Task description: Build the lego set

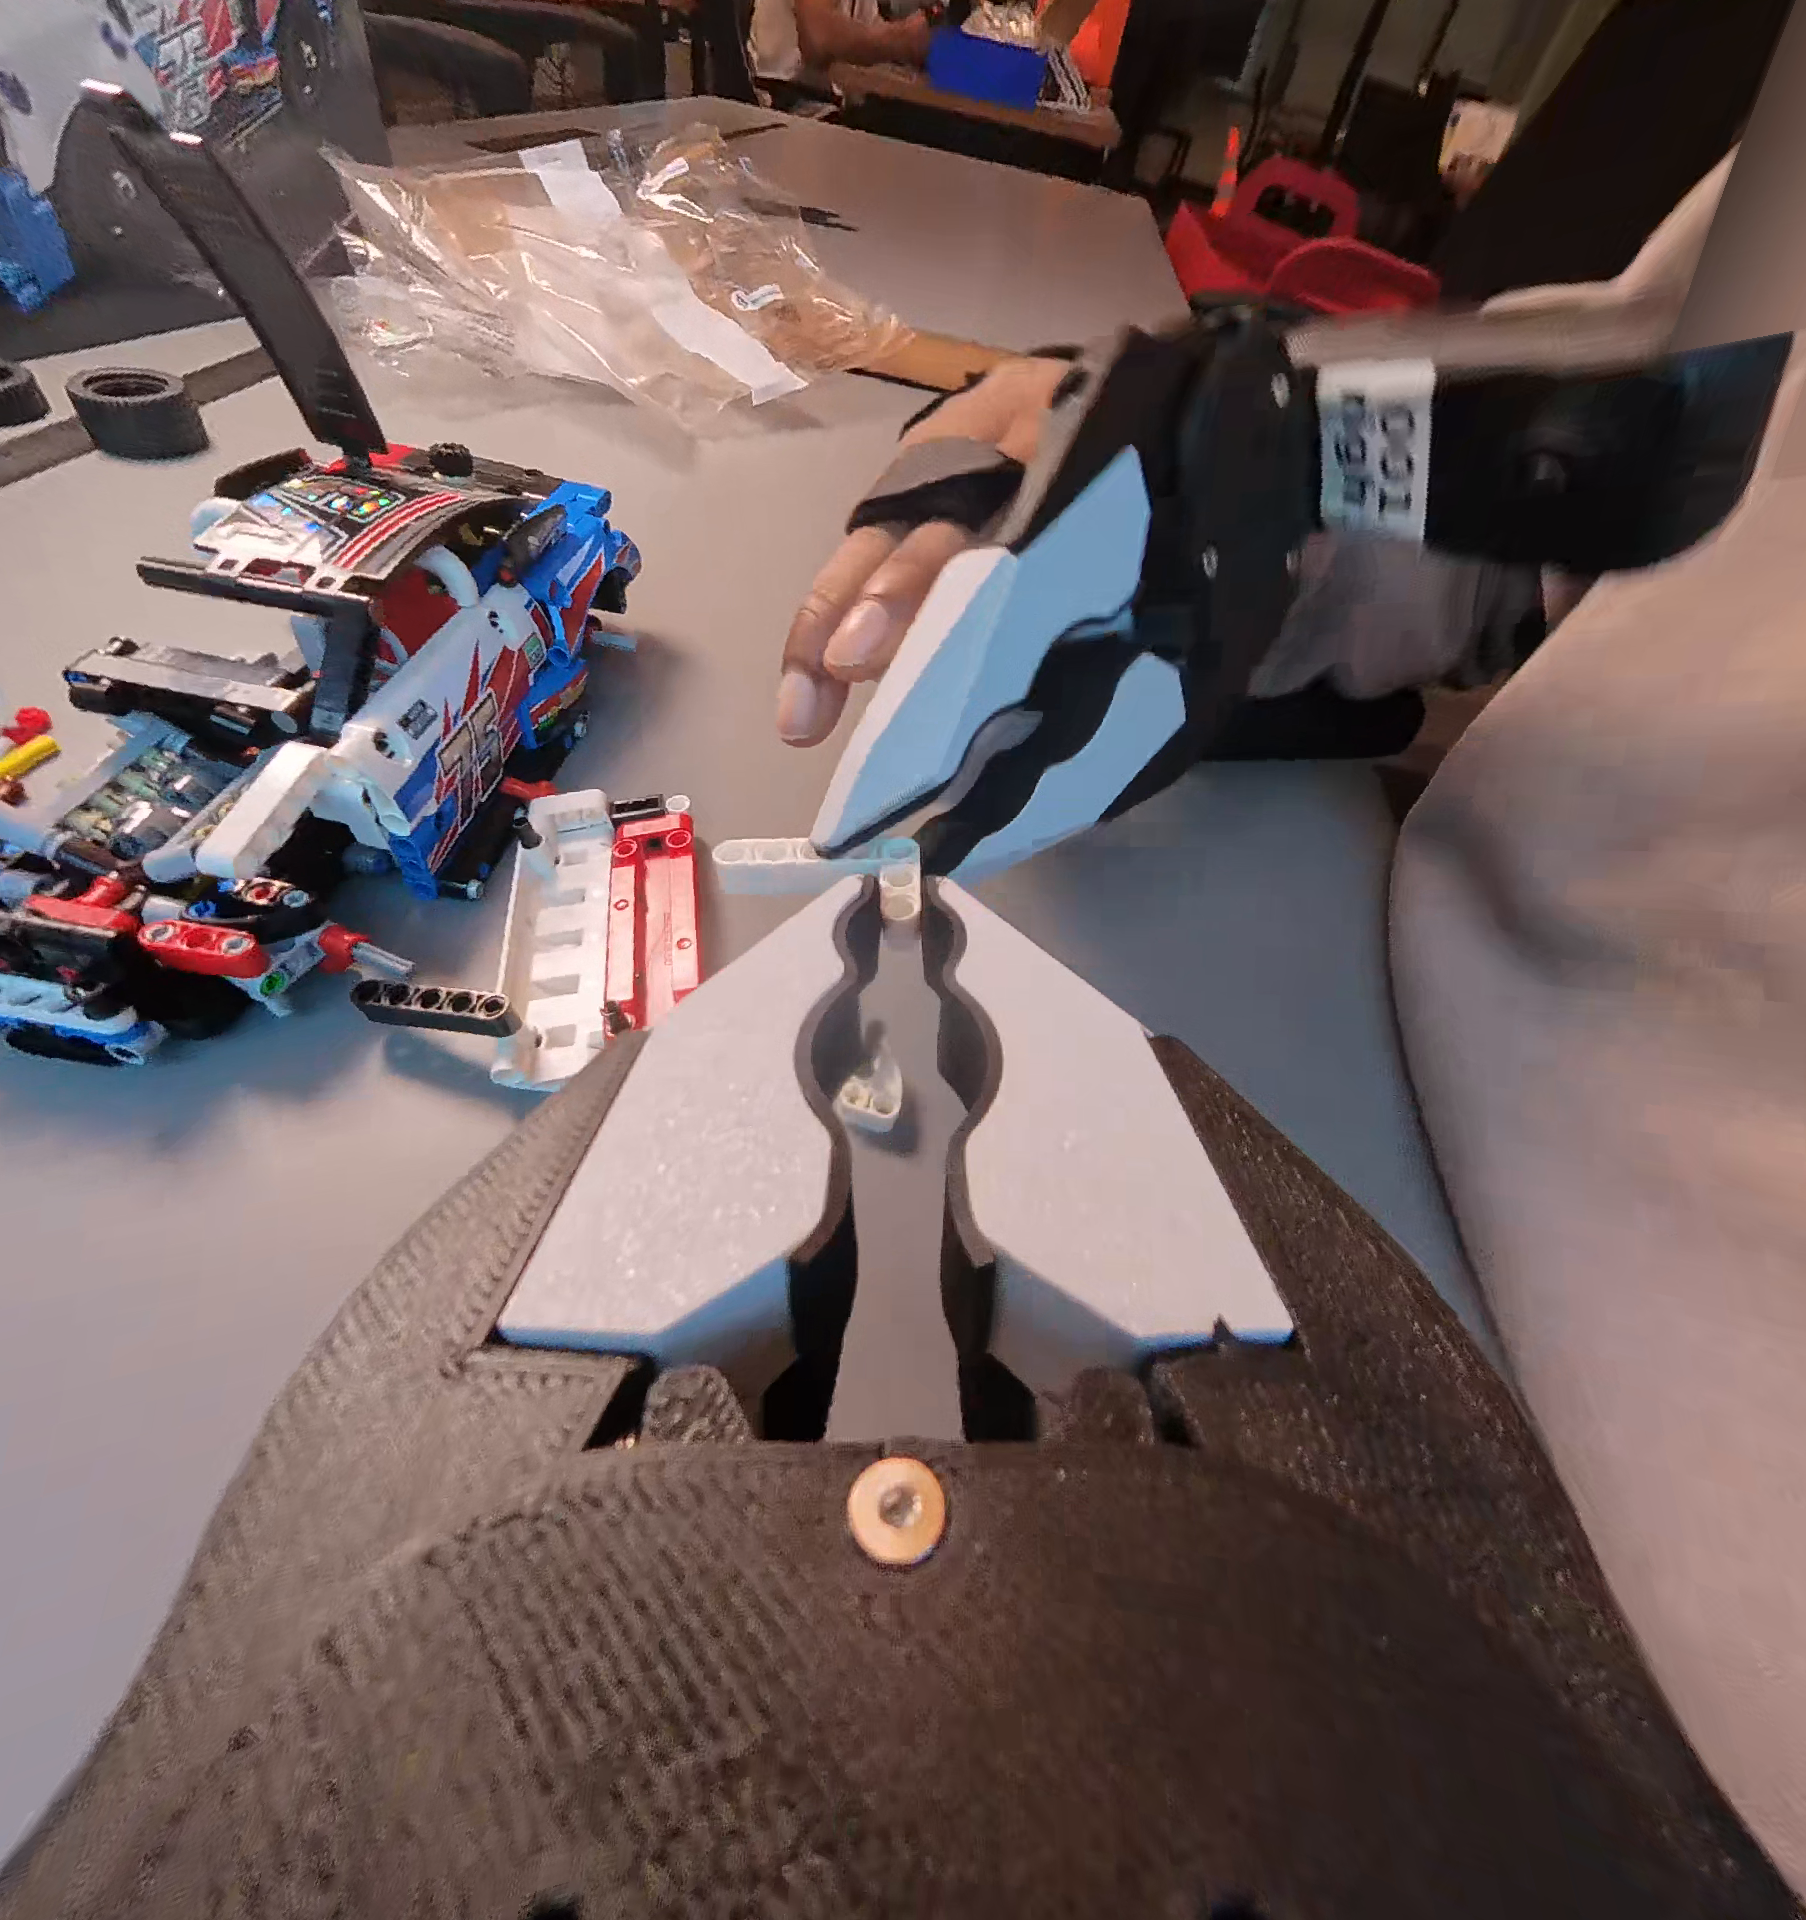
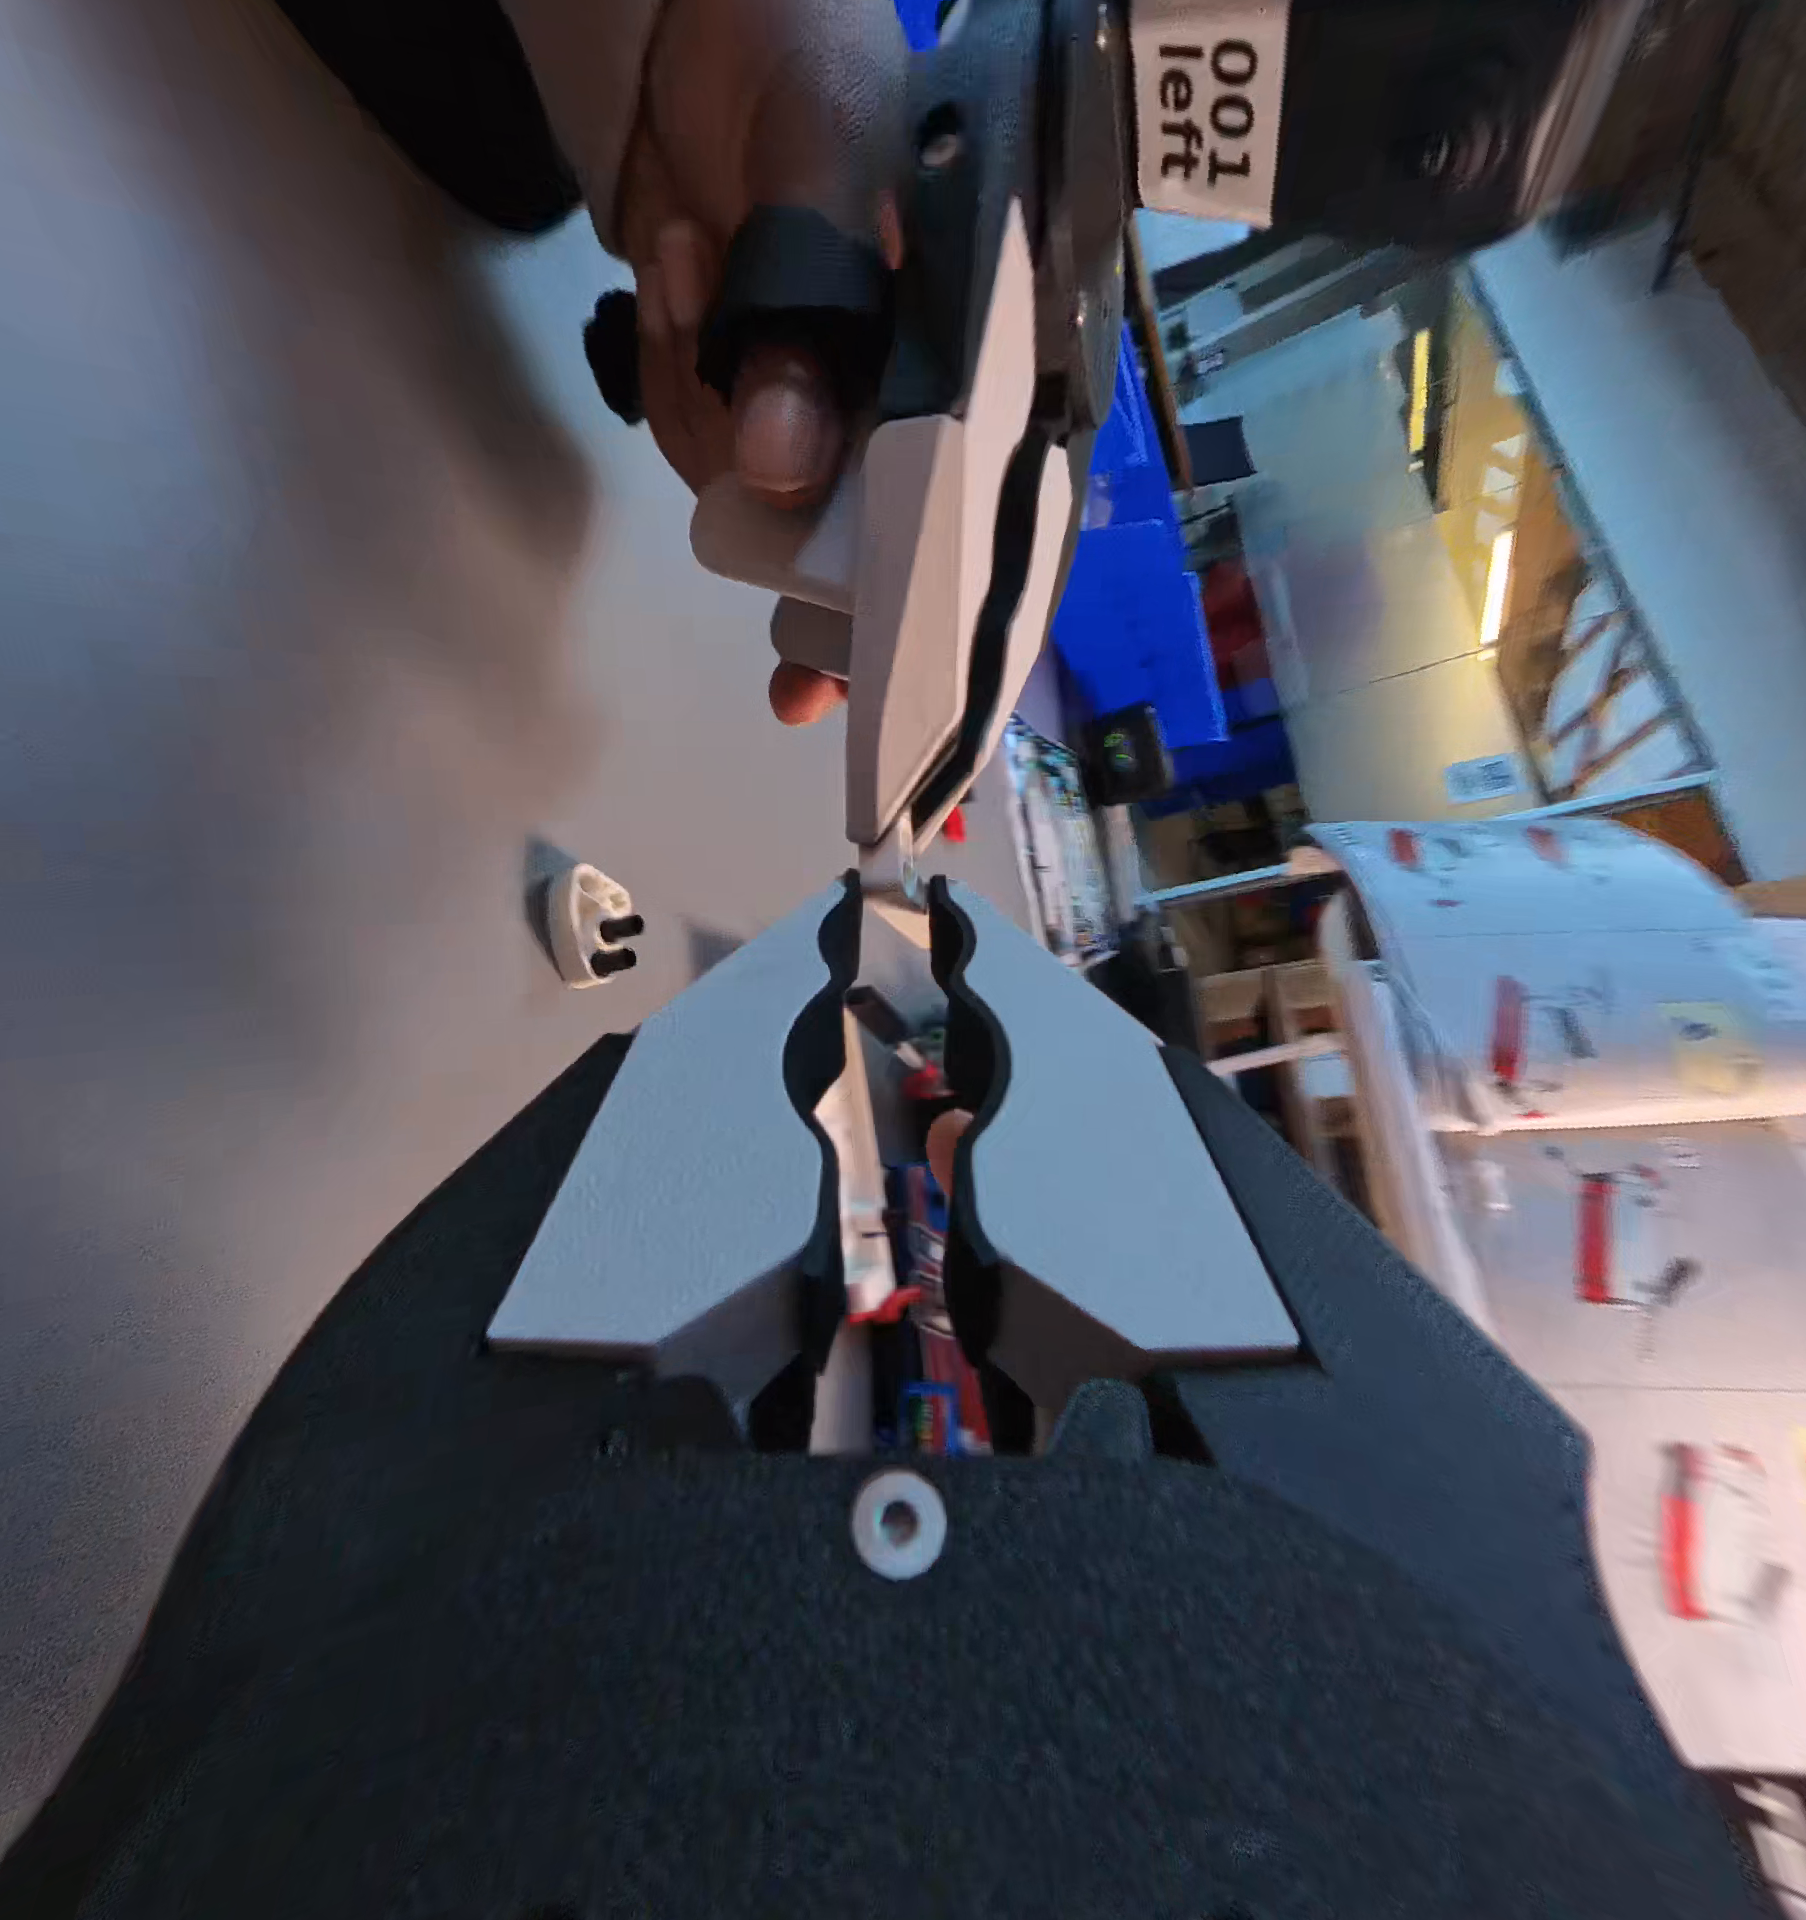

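Note:
A white L-shaped beam (image 1: 774, 854) is held just above the grey table between both grippers. My left gripper (image 1: 899, 891) is shut on its short leg. My right gripper (image 1: 883, 844) comes in from the upper right and is shut on the beam's corner. In the right wrist view my right gripper (image 2: 894, 891) pinches the white beam (image 2: 894, 868) and my left gripper (image 2: 909, 831) meets it tip to tip from above. A small white connector with two black pins (image 2: 592, 925) lies on the table; it also shows between my left fingers (image 1: 868, 1096).
The partly built blue, white and red lego car (image 1: 390, 675) lies at the left, with a red and white panel (image 1: 608, 935), a black beam (image 1: 431, 1003) and loose small parts. Black tyres (image 1: 135, 410) and plastic bags (image 1: 608, 270) lie farther back. An open instruction booklet (image 2: 1564, 966) lies to the right.

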Demonstrator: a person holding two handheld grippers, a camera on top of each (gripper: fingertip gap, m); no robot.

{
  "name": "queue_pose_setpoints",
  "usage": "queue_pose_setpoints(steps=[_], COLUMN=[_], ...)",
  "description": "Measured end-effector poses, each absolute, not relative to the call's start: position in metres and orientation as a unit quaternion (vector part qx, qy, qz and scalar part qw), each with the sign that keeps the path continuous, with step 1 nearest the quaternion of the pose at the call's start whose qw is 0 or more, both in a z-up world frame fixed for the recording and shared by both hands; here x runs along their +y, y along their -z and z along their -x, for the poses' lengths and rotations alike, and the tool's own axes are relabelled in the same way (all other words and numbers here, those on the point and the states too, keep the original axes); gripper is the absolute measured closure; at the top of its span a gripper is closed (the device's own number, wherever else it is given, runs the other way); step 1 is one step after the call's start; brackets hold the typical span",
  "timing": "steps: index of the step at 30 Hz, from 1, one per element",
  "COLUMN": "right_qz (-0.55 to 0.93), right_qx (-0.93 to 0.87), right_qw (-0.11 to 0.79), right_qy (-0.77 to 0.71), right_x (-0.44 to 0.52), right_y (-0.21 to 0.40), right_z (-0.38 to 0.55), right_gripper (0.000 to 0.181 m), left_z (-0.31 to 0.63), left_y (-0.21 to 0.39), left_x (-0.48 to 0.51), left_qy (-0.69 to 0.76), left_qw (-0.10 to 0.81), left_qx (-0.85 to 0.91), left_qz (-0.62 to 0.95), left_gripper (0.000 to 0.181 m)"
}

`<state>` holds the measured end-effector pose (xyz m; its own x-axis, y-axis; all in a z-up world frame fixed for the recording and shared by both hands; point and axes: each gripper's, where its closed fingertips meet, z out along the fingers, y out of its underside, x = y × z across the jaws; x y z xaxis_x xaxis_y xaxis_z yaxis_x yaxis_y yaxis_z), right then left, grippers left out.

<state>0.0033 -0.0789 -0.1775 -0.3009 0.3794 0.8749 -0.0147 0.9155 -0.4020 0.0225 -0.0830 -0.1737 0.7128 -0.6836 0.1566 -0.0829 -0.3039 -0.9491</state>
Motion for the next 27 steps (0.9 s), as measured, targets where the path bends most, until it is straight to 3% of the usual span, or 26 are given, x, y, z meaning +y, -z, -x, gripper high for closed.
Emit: queue_pose_setpoints(steps=[5, 7, 10, 14, 27], right_qz=[0.296, 0.324, 0.332, 0.321, 0.352], right_qx=[-0.805, -0.798, -0.791, -0.792, -0.82], right_qw=[0.301, 0.251, 0.248, 0.279, 0.27], right_qy=[-0.417, -0.441, -0.45, -0.437, -0.361], right_x=[-0.087, -0.084, -0.087, -0.086, -0.07], right_y=[0.184, 0.19, 0.198, 0.199, 0.227], right_z=[-0.029, -0.031, -0.023, -0.016, -0.014], right_gripper=[0.13, 0.124, 0.125, 0.143, 0.143], left_z=[-0.028, -0.031, -0.035, -0.037, -0.025], left_y=[0.18, 0.181, 0.186, 0.191, 0.216], left_x=[-0.096, -0.097, -0.095, -0.094, -0.084], left_qy=[0.25, 0.251, 0.243, 0.242, 0.192], left_qw=[0.537, 0.537, 0.53, 0.526, 0.477], left_qx=[0.356, 0.376, 0.397, 0.403, 0.384], left_qz=[0.723, 0.712, 0.708, 0.709, 0.767], left_gripper=[0.176, 0.176, 0.176, 0.176, 0.173])
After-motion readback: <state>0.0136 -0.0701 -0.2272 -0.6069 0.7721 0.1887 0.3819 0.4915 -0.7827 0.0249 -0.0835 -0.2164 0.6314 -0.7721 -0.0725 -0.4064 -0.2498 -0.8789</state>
